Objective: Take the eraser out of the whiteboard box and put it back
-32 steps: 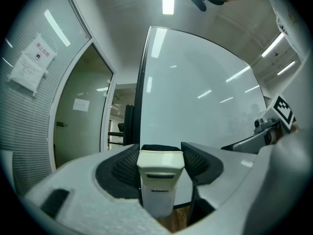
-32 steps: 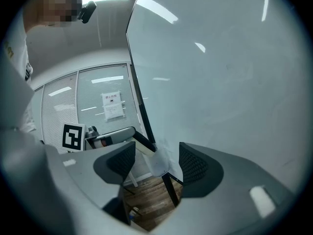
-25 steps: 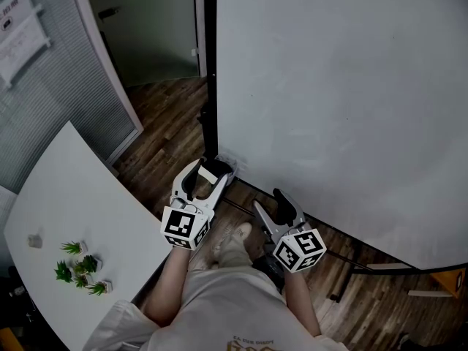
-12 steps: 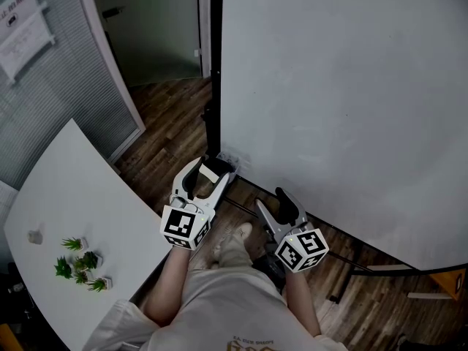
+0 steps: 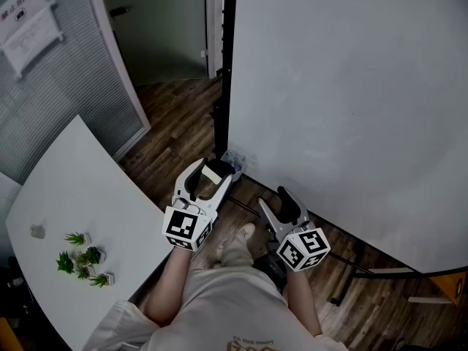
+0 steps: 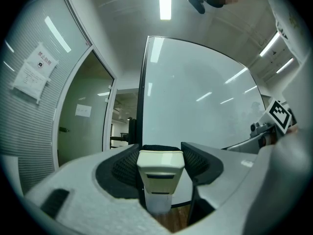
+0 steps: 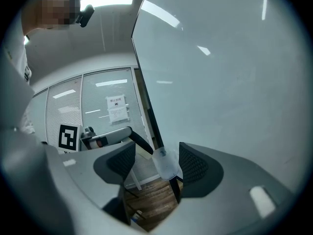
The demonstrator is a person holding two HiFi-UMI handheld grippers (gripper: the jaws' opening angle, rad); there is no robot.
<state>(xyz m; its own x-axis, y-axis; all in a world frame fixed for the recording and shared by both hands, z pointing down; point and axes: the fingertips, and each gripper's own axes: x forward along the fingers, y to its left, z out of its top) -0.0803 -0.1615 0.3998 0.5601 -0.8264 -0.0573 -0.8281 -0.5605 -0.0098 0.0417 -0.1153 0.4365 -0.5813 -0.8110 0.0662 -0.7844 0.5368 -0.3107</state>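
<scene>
Eraser point(image 6: 160, 173) is out of the box, clamped on both sides between the left gripper's point(image 5: 212, 172) 2 pads, up near the tips. Clear whiteboard box point(image 5: 234, 157) sits just ahead of that gripper, at the whiteboard's point(image 5: 351, 86) bottom corner. Right gripper point(image 7: 157, 152) is alongside with its jaws apart and nothing gripped; the box shows beyond the gap.

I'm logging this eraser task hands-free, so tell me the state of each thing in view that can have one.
Cream plastic whiteboard eraser: out of its box, clamped between the left gripper's fingers.
Left gripper: shut on the eraser.
Right gripper: open, nothing between its fingers.
Small clear plastic box: at the whiteboard's lower corner, eraser not in it.
Large white whiteboard: upright, no writing visible.
</scene>
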